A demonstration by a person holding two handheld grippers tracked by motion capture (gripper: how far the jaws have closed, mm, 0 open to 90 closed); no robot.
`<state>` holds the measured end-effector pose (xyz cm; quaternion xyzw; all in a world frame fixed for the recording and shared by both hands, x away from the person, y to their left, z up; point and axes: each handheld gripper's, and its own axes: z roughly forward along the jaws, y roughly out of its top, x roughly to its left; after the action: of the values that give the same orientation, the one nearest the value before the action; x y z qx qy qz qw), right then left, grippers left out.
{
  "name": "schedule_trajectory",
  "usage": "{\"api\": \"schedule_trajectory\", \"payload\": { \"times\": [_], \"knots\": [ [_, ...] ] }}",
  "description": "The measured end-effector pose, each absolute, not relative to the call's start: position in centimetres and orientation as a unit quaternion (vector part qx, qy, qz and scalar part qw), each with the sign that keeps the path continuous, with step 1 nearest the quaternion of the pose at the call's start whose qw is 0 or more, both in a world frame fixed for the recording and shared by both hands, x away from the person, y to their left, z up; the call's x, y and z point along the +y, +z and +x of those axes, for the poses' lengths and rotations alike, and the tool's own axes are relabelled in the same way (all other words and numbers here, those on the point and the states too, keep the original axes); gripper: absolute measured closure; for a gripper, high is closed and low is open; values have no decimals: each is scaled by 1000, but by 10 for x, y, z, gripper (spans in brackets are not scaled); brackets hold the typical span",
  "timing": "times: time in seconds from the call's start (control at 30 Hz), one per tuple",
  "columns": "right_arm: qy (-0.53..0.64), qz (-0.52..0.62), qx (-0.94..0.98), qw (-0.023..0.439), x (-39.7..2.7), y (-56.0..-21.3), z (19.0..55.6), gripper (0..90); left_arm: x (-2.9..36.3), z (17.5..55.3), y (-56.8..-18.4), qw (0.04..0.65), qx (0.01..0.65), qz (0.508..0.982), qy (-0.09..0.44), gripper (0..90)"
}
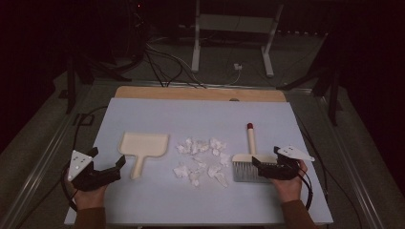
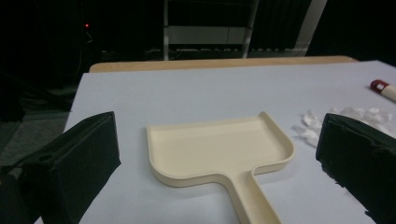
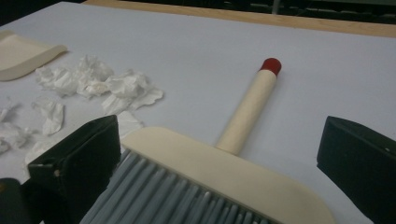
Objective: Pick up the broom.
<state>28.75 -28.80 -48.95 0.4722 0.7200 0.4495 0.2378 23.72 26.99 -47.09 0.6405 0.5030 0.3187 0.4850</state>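
A cream dustpan (image 1: 144, 144) lies left of centre on the white table (image 1: 200, 114), its handle toward me. My left gripper (image 1: 107, 158) stands open just short of that handle. In the left gripper view the dustpan (image 2: 219, 149) lies ahead between the wide black jaws of my left gripper (image 2: 217, 140). Crumpled white paper scraps (image 1: 200, 161) sit mid-table. A brush (image 1: 247, 164) with grey bristles and a red-tipped handle (image 1: 250, 133) lies to their right. My right gripper (image 1: 265, 156) is open at the brush head (image 3: 210, 177); its jaws stand apart on either side.
A wooden strip (image 1: 200, 93) runs along the table's far edge. Behind it on the floor stand a white metal frame (image 1: 234, 33) and loose cables (image 1: 162, 62). Dark stands flank both sides. Paper scraps (image 3: 93, 84) lie left of the brush.
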Motion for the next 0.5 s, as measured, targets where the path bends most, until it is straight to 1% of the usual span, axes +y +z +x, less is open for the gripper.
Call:
{"api": "schedule_trajectory", "payload": {
  "times": [0.33, 0.4, 0.5],
  "knots": [
    [436, 495, 714, 236, -288, -483, 287, 0, 269, 237, -475, 473, 506, 644, 325, 4],
    [425, 497, 715, 250, -289, -474, 291, 0, 268, 237, -477, 473, 508, 642, 326, 3],
    [431, 499, 708, 252, -289, -467, 297, 0, 267, 237, -478, 467, 509, 644, 329, 3]
  ]
}}
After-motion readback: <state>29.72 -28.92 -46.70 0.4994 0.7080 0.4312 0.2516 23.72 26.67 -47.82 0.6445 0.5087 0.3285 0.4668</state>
